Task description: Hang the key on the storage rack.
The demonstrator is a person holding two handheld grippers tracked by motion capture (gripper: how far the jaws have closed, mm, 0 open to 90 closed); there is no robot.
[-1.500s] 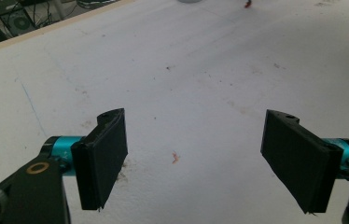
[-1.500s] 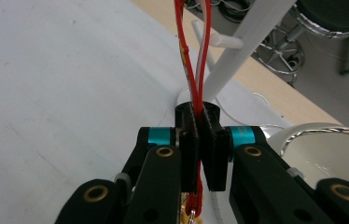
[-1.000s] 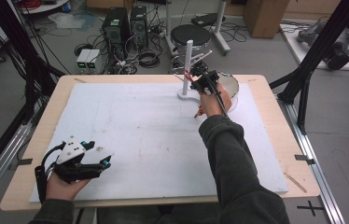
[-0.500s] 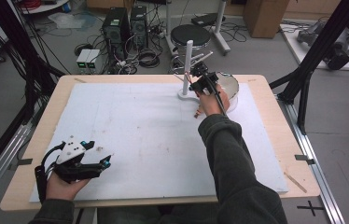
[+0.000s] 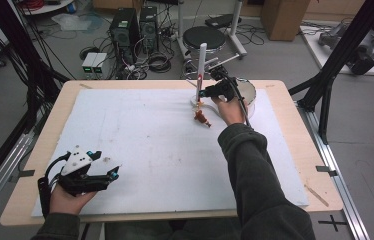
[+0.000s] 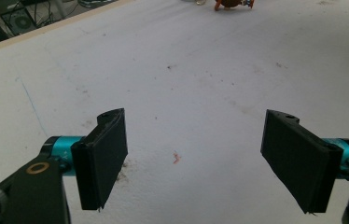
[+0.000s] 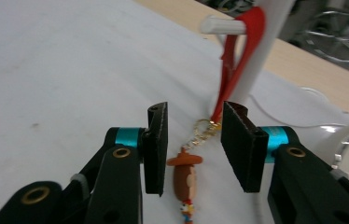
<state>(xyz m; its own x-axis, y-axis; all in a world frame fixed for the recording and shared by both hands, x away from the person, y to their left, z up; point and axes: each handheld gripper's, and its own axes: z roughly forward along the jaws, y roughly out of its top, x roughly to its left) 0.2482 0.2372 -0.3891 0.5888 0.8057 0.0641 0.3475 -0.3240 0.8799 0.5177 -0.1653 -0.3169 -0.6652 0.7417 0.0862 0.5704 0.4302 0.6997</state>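
Note:
A white stand point(image 5: 202, 62) with a side peg point(image 7: 221, 24) rises at the far side of the white mat. A red strap point(image 7: 231, 56) hangs over the peg. On a small gold ring below it dangles a brown figure charm point(image 7: 185, 179), which reaches down to the mat point(image 5: 202, 119). My right gripper point(image 7: 193, 144) is at the stand's foot point(image 5: 207, 92). Its jaws have just been opening, and the charm and ring hang between them with the pads off both. My left gripper point(image 5: 115, 174) rests open near the front left edge, with nothing between its jaws point(image 6: 193, 158).
A round white bowl point(image 5: 247, 92) stands just right of the stand, behind my right hand. The wooden table point(image 5: 295, 130) rims the mat point(image 5: 140, 130). Off the far edge are a stool, computers and cables on the floor.
The right gripper's jaws have parted from the keychain, which now hangs free from the peg. Both hands have stayed nearly in place.

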